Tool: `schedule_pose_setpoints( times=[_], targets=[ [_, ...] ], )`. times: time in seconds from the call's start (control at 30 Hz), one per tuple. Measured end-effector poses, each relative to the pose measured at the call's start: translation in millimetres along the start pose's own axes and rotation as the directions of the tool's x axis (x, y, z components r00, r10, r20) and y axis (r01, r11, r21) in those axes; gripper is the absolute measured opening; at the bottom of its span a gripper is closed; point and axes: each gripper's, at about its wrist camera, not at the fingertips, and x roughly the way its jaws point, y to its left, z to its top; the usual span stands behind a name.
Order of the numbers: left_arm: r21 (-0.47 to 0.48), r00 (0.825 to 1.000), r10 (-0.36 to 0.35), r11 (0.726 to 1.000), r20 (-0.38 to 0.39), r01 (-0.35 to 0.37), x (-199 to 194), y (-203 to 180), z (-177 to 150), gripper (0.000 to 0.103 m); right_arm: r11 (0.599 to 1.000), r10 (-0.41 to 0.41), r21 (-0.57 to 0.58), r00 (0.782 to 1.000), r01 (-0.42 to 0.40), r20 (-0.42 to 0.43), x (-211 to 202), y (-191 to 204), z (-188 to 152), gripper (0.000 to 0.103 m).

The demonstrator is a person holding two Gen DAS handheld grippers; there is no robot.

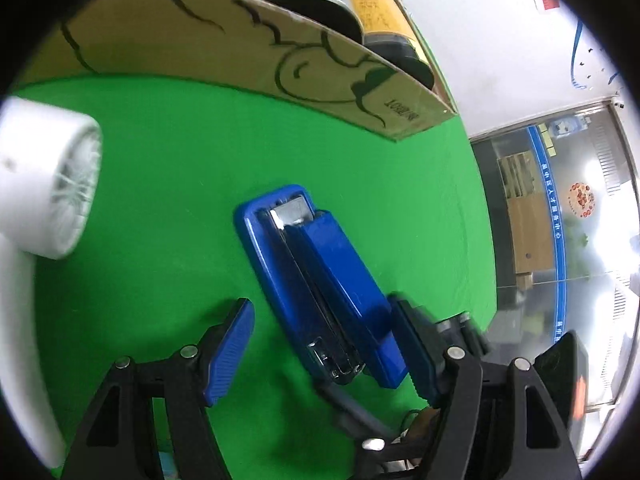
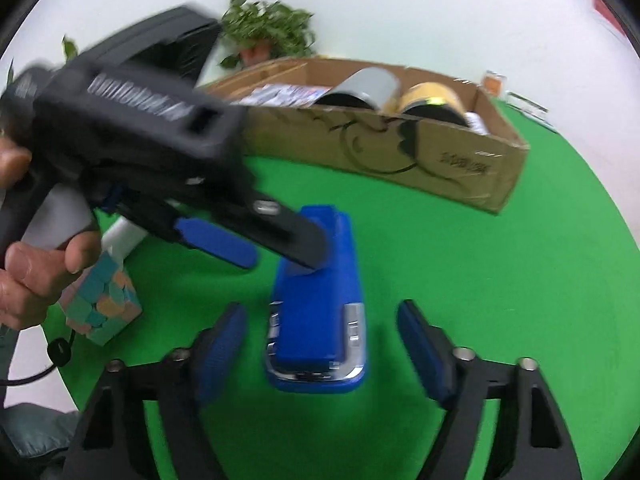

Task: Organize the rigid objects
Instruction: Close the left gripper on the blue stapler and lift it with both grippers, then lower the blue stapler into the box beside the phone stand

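Note:
A blue stapler (image 1: 316, 280) lies on the green table. My left gripper (image 1: 324, 344) is open, its fingers on either side of the stapler's rear end; the right finger (image 1: 416, 356) is close to or touching it. In the right wrist view the stapler (image 2: 320, 312) lies between the open fingers of my right gripper (image 2: 320, 344), front end toward the camera. The left gripper (image 2: 276, 248) comes in from the left over the stapler's far end. A cardboard box (image 2: 400, 152) stands behind.
The box (image 1: 280, 60) holds a grey roll (image 2: 364, 88), a yellow roll (image 2: 432, 100) and printed packets. A white hair dryer (image 1: 48, 184) lies left. A pastel puzzle cube (image 2: 100, 304) sits at the table's left edge. The table edge (image 1: 480, 200) runs on the right.

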Motion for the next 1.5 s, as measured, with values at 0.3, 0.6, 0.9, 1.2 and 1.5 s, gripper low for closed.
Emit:
schedule_pose_setpoints(
  times=[0.3,0.6,0.9,1.2,1.5],
  targets=[
    [0.039,0.999,0.030,0.999,0.011,-0.031,7,-19,-4,0.080,0.983,0.035,0.179,0.999,-0.031,-0.017,9,3,0,0.055],
    [0.082,0.996,0.061,0.994,0.065,-0.067,-1,-23,-9,0.064,0.922,0.169,0.358,0.985,-0.148,-0.027,12,0,12,0.055],
    [0.200,0.976,0.004,0.979,0.220,-0.049,-76,-35,14,0.051,0.952,0.112,0.276,0.990,-0.132,0.088,-1,13,83,0.053],
    [0.235,0.952,-0.018,0.970,0.307,-0.057,-135,-20,78,0.050,0.967,0.113,0.212,0.986,-0.138,0.125,23,24,185,0.053],
    [0.170,0.969,-0.079,0.985,0.235,0.040,-126,28,168,0.050,0.964,0.114,0.240,0.993,-0.111,0.000,94,3,261,0.053]
  ],
)
